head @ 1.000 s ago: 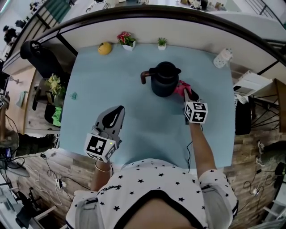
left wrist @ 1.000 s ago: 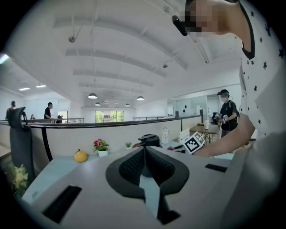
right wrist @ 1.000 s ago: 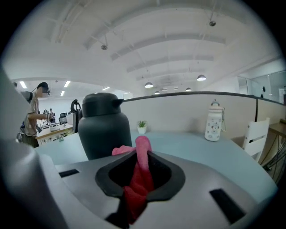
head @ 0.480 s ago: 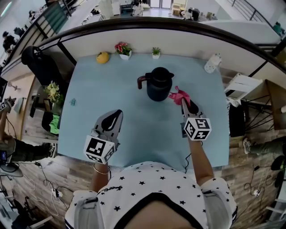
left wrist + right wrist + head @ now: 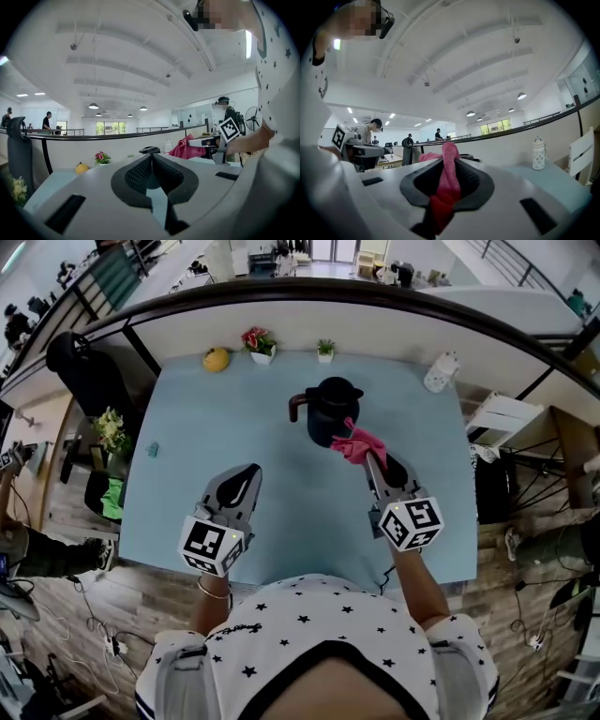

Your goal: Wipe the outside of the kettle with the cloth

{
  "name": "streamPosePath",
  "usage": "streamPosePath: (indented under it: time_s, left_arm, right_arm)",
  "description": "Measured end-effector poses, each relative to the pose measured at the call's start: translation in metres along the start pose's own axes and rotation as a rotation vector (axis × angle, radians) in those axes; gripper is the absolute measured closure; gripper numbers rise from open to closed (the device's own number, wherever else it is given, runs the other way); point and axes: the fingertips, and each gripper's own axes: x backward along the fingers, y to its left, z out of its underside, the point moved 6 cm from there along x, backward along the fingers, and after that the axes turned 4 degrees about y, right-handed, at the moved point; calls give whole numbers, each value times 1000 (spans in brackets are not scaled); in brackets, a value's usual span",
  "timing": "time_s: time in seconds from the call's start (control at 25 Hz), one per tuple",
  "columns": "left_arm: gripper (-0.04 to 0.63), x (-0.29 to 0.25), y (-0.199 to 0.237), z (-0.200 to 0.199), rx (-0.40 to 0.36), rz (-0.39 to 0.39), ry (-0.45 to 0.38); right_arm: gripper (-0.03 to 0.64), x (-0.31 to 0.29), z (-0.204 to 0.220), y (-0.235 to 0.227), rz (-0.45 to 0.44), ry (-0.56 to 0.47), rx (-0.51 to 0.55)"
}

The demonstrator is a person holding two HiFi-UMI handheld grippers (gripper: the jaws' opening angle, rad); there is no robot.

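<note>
Pale blue tabletop (image 5: 187,446) before me. A low white partition (image 5: 394,329) capped by a dark rail runs along its far edge. Wood-plank floor (image 5: 103,592) lies beyond the near and side edges, with loose cables (image 5: 105,641) at left. Black office chair (image 5: 75,357) off the far left corner; white chair (image 5: 582,154) off the right edge. White arched ceiling (image 5: 117,56), round pendant lamps (image 5: 94,106), windows (image 5: 111,128) in the far wall.

kettle (image 5: 150,150) body behind left claw (image 5: 151,158), lid showing

pale blue table (image 5: 281,512) bears a dark kettle (image 5: 330,413), yellow fruit (image 5: 216,359), flower pot (image 5: 259,341), tiny plant (image 5: 325,350), white bottle (image 5: 439,372).
</note>
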Motion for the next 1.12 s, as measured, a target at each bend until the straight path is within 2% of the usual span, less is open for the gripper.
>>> streamPosePath:
  time_s: [0.4, 1.12]
  left_arm:
    - [563, 4, 2, 4, 4, -5, 3]
    - [563, 6, 6, 2, 1, -14, -2]
  right_arm:
    - [561, -3, 4, 25, -67, 12, -15]
    - [561, -9, 5, 29, -83, 12, -44]
